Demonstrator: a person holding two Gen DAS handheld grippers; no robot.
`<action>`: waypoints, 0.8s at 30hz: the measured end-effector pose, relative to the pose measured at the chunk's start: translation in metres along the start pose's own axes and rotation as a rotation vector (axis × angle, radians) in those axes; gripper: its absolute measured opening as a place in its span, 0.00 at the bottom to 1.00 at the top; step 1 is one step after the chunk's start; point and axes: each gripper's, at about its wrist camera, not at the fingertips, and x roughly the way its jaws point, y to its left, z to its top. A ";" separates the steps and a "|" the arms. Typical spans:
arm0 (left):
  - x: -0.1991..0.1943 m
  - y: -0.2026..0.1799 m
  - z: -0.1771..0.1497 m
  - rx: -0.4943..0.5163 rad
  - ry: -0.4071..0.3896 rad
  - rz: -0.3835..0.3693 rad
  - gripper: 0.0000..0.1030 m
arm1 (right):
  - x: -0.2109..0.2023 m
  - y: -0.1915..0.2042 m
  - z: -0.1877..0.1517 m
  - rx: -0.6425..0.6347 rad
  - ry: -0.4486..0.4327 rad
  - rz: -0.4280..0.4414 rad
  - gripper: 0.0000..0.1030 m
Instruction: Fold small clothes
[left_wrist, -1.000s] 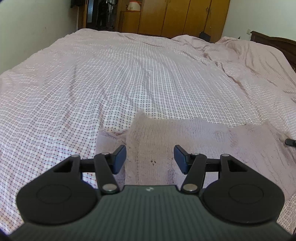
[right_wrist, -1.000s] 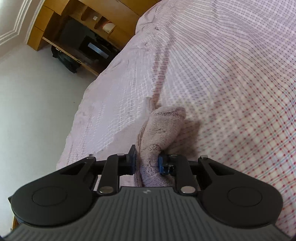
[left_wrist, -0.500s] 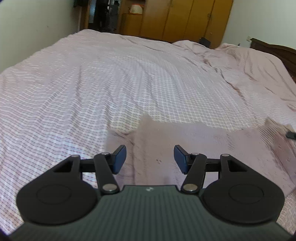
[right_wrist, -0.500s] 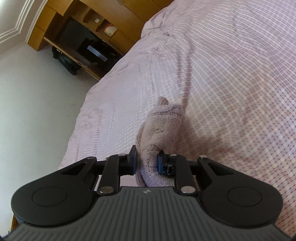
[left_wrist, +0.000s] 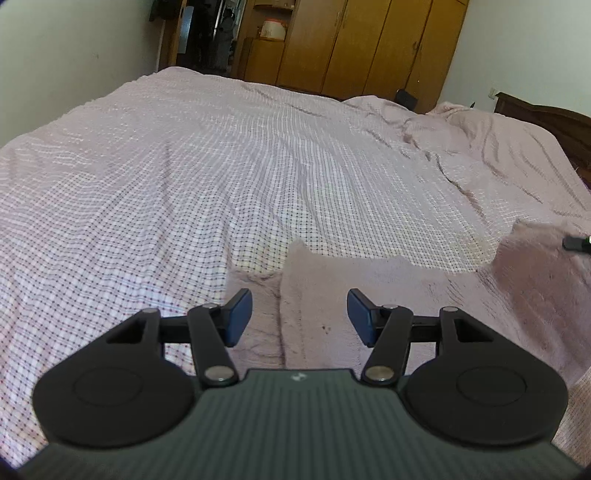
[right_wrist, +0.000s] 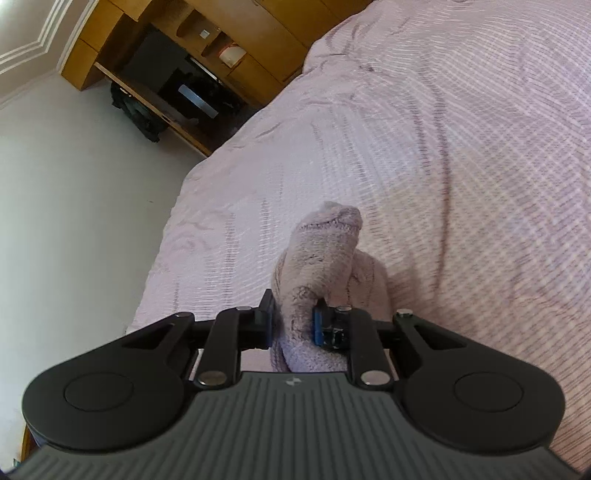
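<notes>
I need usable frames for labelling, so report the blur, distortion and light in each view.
Left wrist: sharp, fisheye bends the bed, dark corners, left tool open over the pink garment. Right wrist: tilted, far bedspread soft and washed out, right tool clamping the garment crisply.

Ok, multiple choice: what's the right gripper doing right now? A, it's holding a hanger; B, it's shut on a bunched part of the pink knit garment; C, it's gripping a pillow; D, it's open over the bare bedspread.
B: the right gripper has its jaws closed on a bunched fold of the pink knit garment, lifted above the checked bedspread.
</notes>
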 end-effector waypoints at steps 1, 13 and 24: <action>0.000 0.004 -0.003 -0.008 -0.004 -0.008 0.57 | 0.002 0.010 -0.002 -0.002 -0.006 -0.004 0.20; 0.006 0.044 -0.010 -0.088 0.033 -0.005 0.57 | 0.113 0.165 -0.100 -0.155 -0.029 -0.096 0.20; -0.013 0.086 -0.014 -0.110 0.048 0.028 0.57 | 0.188 0.222 -0.188 -0.304 0.071 -0.142 0.11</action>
